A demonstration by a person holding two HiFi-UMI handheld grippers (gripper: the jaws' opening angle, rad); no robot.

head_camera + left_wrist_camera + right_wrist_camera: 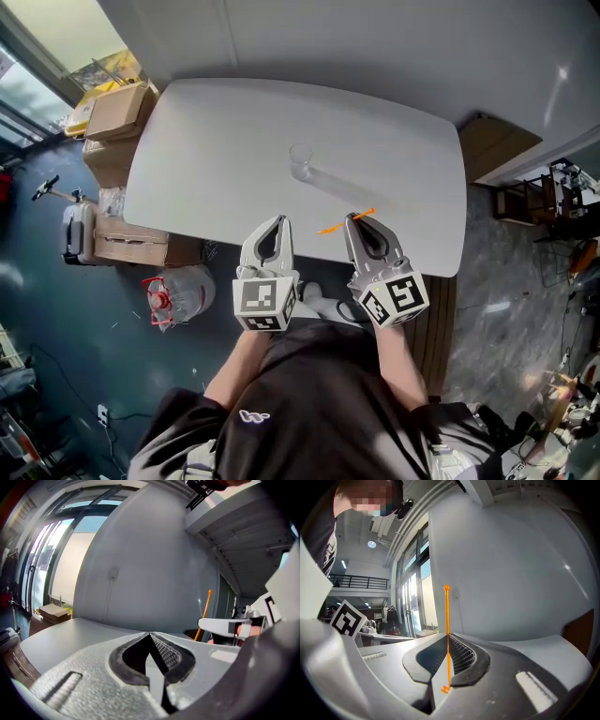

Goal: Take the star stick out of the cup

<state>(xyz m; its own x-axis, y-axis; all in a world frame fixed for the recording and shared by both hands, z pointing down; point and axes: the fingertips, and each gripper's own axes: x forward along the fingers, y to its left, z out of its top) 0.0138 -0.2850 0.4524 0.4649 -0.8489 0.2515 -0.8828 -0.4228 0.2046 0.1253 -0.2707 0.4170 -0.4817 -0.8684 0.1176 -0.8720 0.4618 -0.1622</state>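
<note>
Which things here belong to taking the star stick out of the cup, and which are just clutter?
Job: thin orange star stick, gripped in right claw; clear plastic cup on white table.
Clutter: brown cardboard boxes, clear plastic bag beside the table.

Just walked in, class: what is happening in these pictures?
A person holds a gripper in each hand at a white table. The right gripper is shut on the orange star stick, which is out of the clear cup farther back. The left gripper is shut and empty.
</note>
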